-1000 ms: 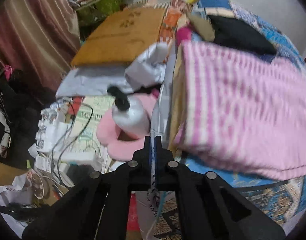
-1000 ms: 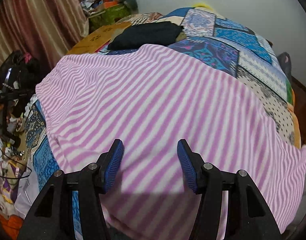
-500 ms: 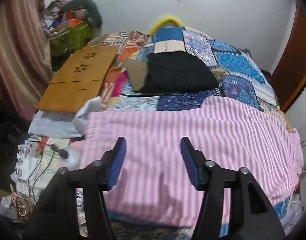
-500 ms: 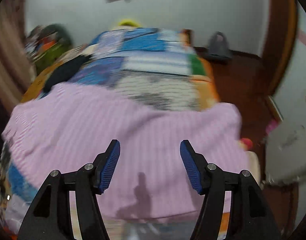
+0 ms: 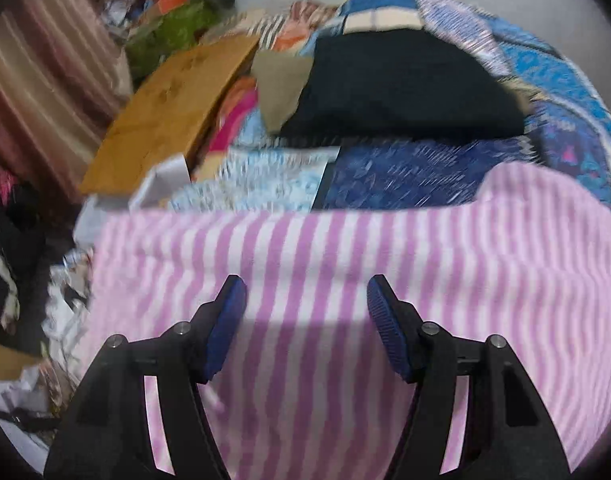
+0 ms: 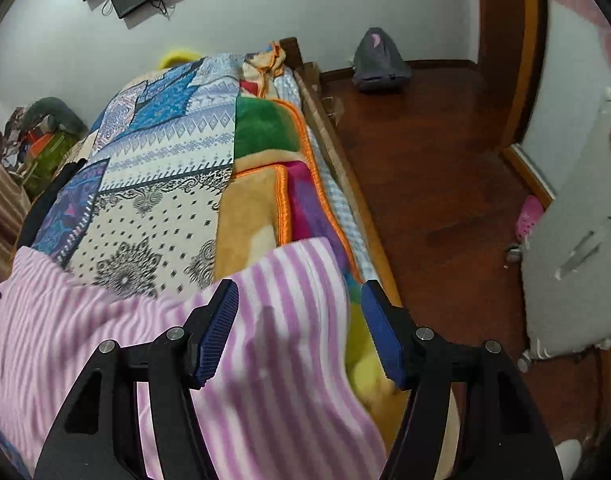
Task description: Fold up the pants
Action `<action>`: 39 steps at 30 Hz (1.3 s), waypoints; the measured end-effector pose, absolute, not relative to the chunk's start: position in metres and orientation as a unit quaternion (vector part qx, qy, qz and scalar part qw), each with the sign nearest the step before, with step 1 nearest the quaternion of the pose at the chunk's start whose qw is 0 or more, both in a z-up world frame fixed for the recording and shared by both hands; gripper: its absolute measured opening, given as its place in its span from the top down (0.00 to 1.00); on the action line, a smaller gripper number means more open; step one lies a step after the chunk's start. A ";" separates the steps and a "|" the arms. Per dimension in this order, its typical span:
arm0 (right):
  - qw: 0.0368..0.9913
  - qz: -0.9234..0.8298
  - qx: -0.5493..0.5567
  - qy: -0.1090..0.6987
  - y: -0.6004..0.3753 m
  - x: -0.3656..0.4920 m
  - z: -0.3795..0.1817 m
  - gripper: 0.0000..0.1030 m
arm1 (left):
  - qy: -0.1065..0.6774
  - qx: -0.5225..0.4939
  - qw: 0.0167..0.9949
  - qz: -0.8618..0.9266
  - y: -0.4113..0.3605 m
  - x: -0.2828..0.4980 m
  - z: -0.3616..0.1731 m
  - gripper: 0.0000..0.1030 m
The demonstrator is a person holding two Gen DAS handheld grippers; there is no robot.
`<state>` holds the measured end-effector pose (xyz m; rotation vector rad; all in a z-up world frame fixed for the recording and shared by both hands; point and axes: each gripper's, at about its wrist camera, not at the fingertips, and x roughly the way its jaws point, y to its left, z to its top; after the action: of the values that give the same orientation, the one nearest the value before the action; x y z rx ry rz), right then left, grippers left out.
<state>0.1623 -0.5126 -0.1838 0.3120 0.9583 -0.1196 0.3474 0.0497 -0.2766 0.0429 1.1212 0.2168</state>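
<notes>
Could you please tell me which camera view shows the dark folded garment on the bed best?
The left wrist view: the dark folded garment fills the upper bed, slightly blurred. The right wrist view catches only a dark sliver at its left edge.

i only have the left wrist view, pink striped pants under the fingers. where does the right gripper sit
Observer: The right gripper is over the end of the pink and white striped fleece pants by the bed's wooden side rail, jaws apart with nothing pinched.
Operator: anything past that end
Observer: The multicoloured fleece blanket with orange trim lies under that end, and dark red wooden floor beyond the rail.
Operator: stuff on the floor?
Observer: A grey bag against the far wall and a pink slipper near the white door.
</notes>
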 end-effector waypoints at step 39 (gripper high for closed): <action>0.881 -0.103 0.134 0.442 -0.536 0.063 -0.140 0.50 | 0.472 0.033 0.879 0.062 0.024 0.290 -0.210 0.18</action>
<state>0.0632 -0.5356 -0.1396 0.2792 0.9213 -0.2156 0.2899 0.0235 -0.2104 0.0687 0.9847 0.1289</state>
